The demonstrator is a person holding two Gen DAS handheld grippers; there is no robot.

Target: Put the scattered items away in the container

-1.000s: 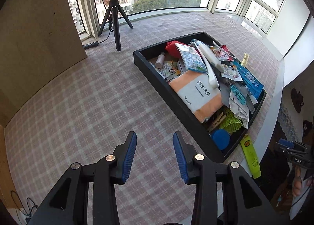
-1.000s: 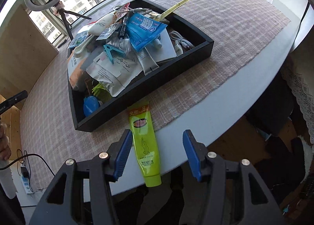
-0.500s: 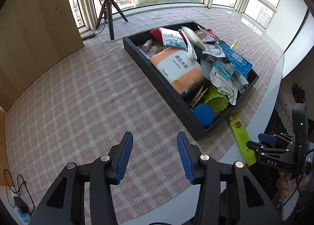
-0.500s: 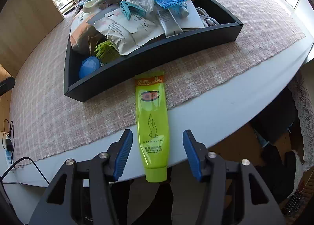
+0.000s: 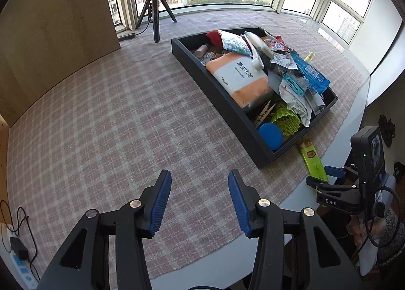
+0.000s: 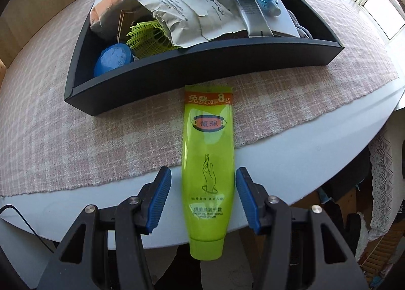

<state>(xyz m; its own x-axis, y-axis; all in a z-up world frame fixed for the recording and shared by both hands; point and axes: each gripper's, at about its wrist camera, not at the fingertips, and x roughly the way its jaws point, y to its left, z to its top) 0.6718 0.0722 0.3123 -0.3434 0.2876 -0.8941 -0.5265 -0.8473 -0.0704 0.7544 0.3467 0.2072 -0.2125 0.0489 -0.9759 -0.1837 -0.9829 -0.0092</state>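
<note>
Though flat, green tube (image 6: 208,160) lengthwise, cap toward open jaws.

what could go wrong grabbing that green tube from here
The green tube has its cap end past the table edge, so a nudge from the open right tool might tip it off. The black tray is heaped full; the tube may slide off the pile.

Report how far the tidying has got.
Nearly done: the black tray is already piled with packets, a blue lid and a green shuttlecock. In hand: the right tongs are open, straddling the green hand cream tube, which lies half on the cloth with its cap end past the table edge; not gripped yet. Left: close on it, lift it into the tray. The left tongs are open and empty.
</note>
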